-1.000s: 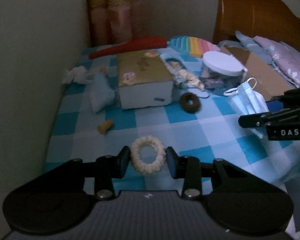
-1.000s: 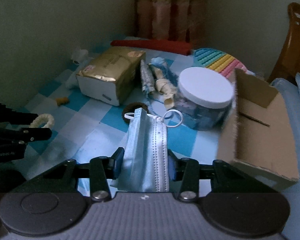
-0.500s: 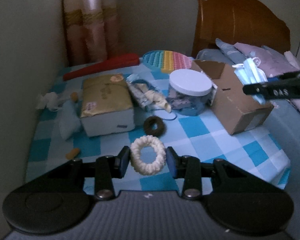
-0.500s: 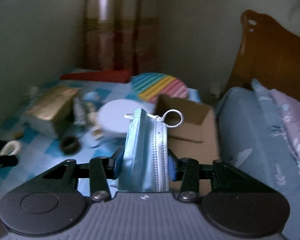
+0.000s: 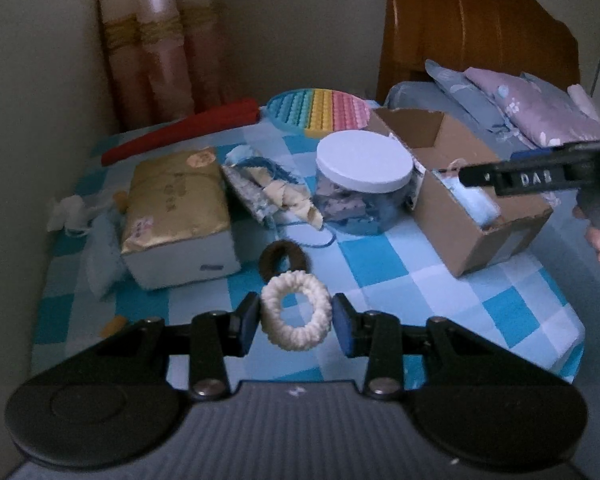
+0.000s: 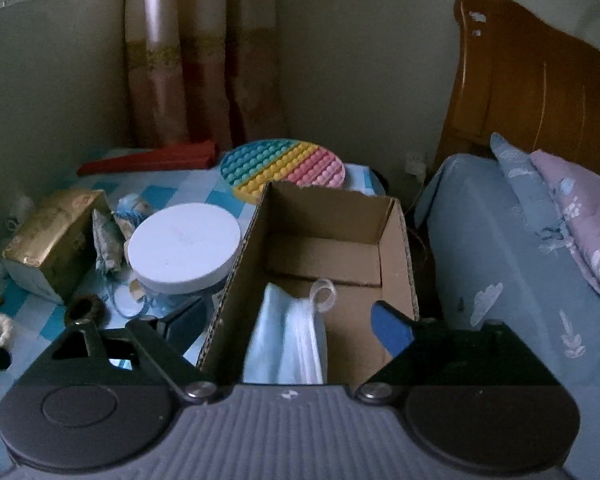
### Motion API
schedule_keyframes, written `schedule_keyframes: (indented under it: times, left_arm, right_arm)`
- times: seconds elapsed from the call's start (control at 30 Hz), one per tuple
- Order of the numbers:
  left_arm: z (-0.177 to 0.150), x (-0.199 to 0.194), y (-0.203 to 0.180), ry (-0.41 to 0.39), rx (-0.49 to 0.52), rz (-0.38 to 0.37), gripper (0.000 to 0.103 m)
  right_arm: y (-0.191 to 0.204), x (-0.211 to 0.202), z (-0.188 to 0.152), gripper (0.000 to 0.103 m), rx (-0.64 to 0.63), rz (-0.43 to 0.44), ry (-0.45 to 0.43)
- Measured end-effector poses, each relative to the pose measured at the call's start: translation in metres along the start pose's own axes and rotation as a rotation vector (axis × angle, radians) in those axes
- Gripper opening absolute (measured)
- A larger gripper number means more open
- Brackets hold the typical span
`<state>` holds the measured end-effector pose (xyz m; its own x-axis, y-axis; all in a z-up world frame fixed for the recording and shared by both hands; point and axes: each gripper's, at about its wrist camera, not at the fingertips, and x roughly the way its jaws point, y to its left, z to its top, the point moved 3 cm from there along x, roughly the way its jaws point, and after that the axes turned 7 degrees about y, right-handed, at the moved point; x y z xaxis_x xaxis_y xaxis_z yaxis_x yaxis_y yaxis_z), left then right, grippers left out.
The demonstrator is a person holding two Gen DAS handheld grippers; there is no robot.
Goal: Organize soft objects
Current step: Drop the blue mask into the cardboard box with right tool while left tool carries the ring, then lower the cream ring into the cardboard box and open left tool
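Observation:
My left gripper [image 5: 294, 318] is shut on a cream scrunchie [image 5: 296, 316] and holds it above the checked bedsheet. A brown scrunchie [image 5: 285, 259] lies on the sheet just beyond it. My right gripper [image 6: 288, 320] is open over the cardboard box [image 6: 332, 216]. The blue face mask [image 6: 286, 336] is loose between its spread fingers, inside the box. In the left wrist view the right gripper [image 5: 536, 178] hangs over the box [image 5: 460, 216] with the mask [image 5: 470, 200] under it.
A jar with a white lid [image 5: 364, 182], a gold-wrapped package [image 5: 176, 208], a bundle of cloth strips [image 5: 272, 190], a rainbow pop mat [image 5: 320, 108] and a red bar [image 5: 184, 128] lie on the bed. Pillows [image 6: 540, 240] and a wooden headboard [image 6: 528, 92] are at the right.
My right gripper moved over the cardboard box, opened and let the mask go into it. My left gripper kept hold of the cream scrunchie and rose a little.

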<state>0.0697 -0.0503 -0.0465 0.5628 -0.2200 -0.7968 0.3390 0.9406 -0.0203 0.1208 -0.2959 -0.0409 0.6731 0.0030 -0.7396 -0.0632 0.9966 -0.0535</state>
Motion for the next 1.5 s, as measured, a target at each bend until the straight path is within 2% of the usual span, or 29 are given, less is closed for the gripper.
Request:
schedule_keyframes:
  times: [0.23,0.37,0.63,0.8,0.83,0.93,1.1,1.2,1.5]
  left_arm:
    - [0.026,0.007,-0.018,-0.01,0.062,-0.019,0.038]
    - [0.052,0.009,-0.038,-0.019,0.128,-0.06,0.038]
    - [0.117,0.016,-0.095,-0.041,0.254,-0.202,0.039]
    - [0.148,0.045,-0.128,-0.032,0.305,-0.222,0.04]
    - [0.153,0.05,-0.132,-0.025,0.307,-0.232,0.044]
    - [0.165,0.068,-0.141,-0.017,0.317,-0.222,0.087]
    - [0.17,0.072,-0.135,-0.049,0.268,-0.205,0.089]
    - [0.165,0.058,-0.124,-0.058,0.257,-0.186,0.097]
    - [0.124,0.003,-0.085,-0.117,0.204,-0.103,0.101]
  right_arm:
    - [-0.005,-0.018,-0.015,0.103,0.031,0.012,-0.012]
    - [-0.001,-0.029,-0.027,0.103,0.025,0.032,0.003]
    - [0.006,-0.043,-0.049,0.103,0.025,0.021,-0.021]
    - [0.003,-0.048,-0.053,0.103,0.035,0.027,-0.027]
    - [0.003,-0.049,-0.054,0.103,0.032,0.029,-0.025]
    - [0.003,-0.053,-0.057,0.103,0.014,0.022,-0.032]
    - [0.005,-0.059,-0.058,0.103,0.001,0.028,-0.042]
    - [0.007,-0.058,-0.058,0.103,0.005,0.022,-0.03]
    - [0.029,-0.062,-0.06,0.103,-0.014,0.05,-0.003]
